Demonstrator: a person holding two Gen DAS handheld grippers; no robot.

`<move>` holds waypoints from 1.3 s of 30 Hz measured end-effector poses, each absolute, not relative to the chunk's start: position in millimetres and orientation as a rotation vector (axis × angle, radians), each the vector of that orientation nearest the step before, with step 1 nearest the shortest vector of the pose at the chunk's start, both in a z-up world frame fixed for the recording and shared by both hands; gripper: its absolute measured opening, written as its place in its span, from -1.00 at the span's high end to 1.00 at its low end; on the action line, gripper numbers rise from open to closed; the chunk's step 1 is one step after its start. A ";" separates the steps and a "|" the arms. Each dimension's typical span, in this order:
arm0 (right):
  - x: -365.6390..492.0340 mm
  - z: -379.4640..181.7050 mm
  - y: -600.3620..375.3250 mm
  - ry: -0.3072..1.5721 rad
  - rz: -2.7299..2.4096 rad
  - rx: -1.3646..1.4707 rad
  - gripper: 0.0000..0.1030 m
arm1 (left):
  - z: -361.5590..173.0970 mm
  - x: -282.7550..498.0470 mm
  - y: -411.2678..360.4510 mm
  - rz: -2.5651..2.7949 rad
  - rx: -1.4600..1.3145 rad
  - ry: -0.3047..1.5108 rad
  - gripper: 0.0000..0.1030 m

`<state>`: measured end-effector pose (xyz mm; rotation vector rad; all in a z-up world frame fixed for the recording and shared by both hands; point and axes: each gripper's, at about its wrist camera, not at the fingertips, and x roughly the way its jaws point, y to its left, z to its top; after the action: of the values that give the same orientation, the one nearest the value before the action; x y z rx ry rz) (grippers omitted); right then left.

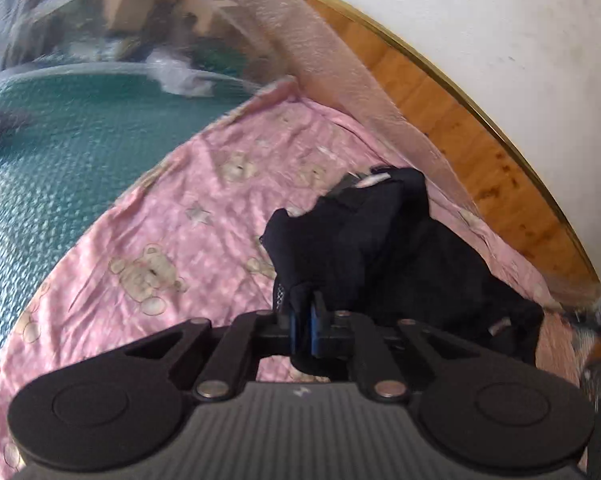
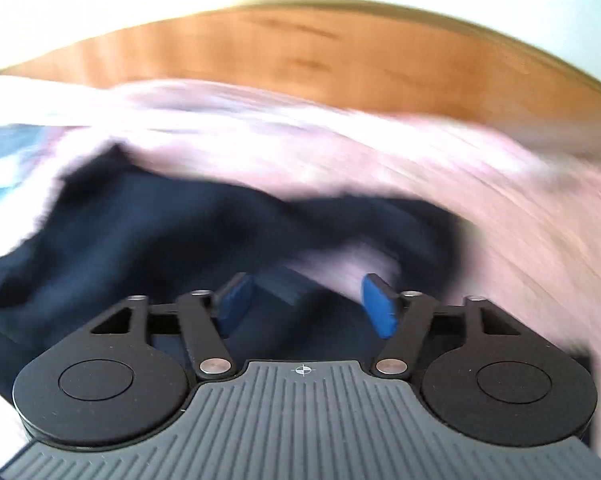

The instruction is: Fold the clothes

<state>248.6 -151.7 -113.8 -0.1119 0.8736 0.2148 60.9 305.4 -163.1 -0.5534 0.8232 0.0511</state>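
Note:
A dark navy garment (image 1: 388, 240) lies crumpled on a pink sheet printed with teddy bears (image 1: 172, 240), close to the wooden headboard. My left gripper (image 1: 306, 312) is shut on a fold of this garment at its near edge, the blue pads pressed together with cloth between them. In the right wrist view, blurred by motion, the same navy garment (image 2: 172, 224) spreads over the pink sheet (image 2: 500, 200). My right gripper (image 2: 306, 304) hangs above it with the blue pads wide apart and nothing pinched between them.
A teal textured bedspread (image 1: 52, 168) covers the bed left of the pink sheet. The wooden headboard (image 1: 460, 112) with a brass edge runs along the white wall (image 1: 500, 20). Sheer netting (image 1: 260, 20) hangs at the back, with boxes behind it.

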 end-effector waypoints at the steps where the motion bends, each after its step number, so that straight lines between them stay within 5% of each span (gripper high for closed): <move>1: 265.9 -113.4 -117.3 0.865 0.280 -0.129 -0.58 | -164.1 60.9 299.9 0.018 -0.522 0.842 0.88; 10: 419.0 -180.0 117.3 0.963 0.407 -0.420 -0.79 | -177.2 55.3 299.1 -0.051 -0.444 0.829 0.88; 12: 445.9 -208.0 130.8 1.037 0.381 -0.479 -0.15 | -175.8 50.9 313.2 0.012 -0.448 0.798 0.88; 13: 453.8 -214.3 130.9 1.084 0.405 -0.439 0.93 | -177.0 49.7 324.8 0.048 -0.467 0.803 0.87; 14: 460.0 -217.8 130.6 1.117 0.437 -0.391 0.94 | -182.2 47.6 334.1 0.076 -0.495 0.828 0.87; 18: 440.0 -163.5 116.5 0.877 0.710 -0.037 0.93 | -212.1 34.0 366.3 0.200 -0.626 0.960 0.57; 19: 434.5 -156.7 109.0 0.861 0.705 -0.034 0.52 | -214.9 29.0 374.0 0.207 -0.675 0.965 0.43; 20: 429.1 -150.6 100.2 0.848 0.694 -0.034 -0.27 | -217.3 24.3 381.4 0.214 -0.720 0.970 0.45; 21: 424.6 -148.6 83.2 0.856 0.648 -0.048 -0.51 | -216.5 20.8 387.4 0.222 -0.741 0.972 0.45; 29: 356.5 -113.7 -170.3 0.891 0.051 0.144 -0.42 | -173.7 27.8 420.9 0.246 -0.695 0.905 0.44; 33: 303.6 -127.0 -301.8 0.934 -0.121 0.620 -0.40 | -156.8 48.8 406.1 0.198 -0.705 0.877 0.38; 39: 287.8 -185.8 -340.7 0.875 -0.064 1.154 -0.45 | -148.5 69.0 333.4 0.086 -0.678 0.936 0.32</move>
<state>287.8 -340.7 -185.8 1.1535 0.8754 -0.0645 69.0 333.4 -148.5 -0.6778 0.9356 0.0855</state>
